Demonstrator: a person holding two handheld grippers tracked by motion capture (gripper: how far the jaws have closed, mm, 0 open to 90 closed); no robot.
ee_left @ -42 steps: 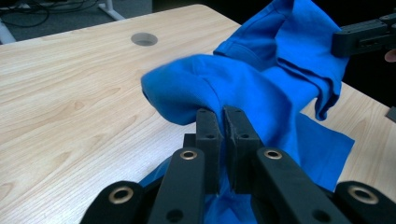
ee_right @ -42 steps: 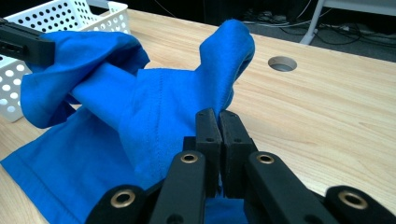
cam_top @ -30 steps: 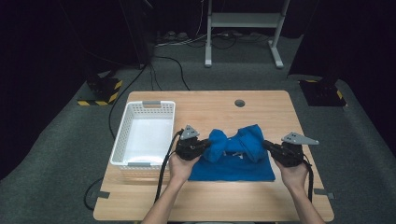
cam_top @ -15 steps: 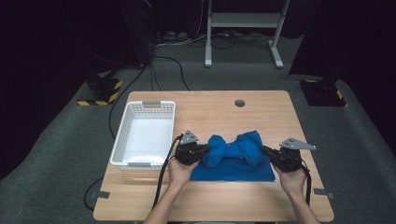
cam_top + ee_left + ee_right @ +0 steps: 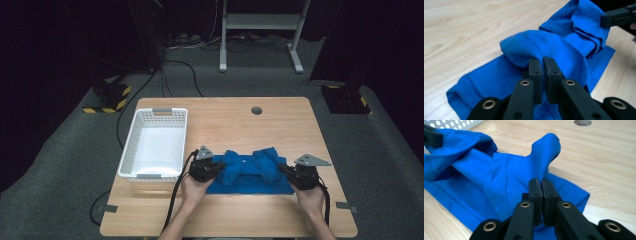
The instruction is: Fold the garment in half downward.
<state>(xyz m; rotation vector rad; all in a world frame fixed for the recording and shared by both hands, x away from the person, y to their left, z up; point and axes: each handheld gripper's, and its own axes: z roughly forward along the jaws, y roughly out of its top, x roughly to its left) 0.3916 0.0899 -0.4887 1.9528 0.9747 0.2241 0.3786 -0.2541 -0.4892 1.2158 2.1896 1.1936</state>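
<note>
A blue cloth (image 5: 250, 171) lies bunched on the wooden table (image 5: 235, 122), its lower layer flat and its upper folds raised. My left gripper (image 5: 218, 167) is shut on a raised fold at the cloth's left end; in the left gripper view the jaws (image 5: 542, 61) pinch blue fabric (image 5: 554, 47). At the cloth's right end my right gripper (image 5: 285, 170) is likewise shut on a fold, and the right gripper view has its jaws (image 5: 540, 181) closed on the cloth (image 5: 509, 177). A hand holds each gripper.
A white perforated basket (image 5: 129, 145) stands on the table's left side, just left of my left gripper. A round cable hole (image 5: 256, 110) sits near the far edge. Bare wood spreads behind the cloth. Cables and a metal stand are on the floor beyond.
Both hands have sunk toward the table and come a little nearer the front edge, carrying the cloth's ends down. The cloth now sits lower and flatter.
</note>
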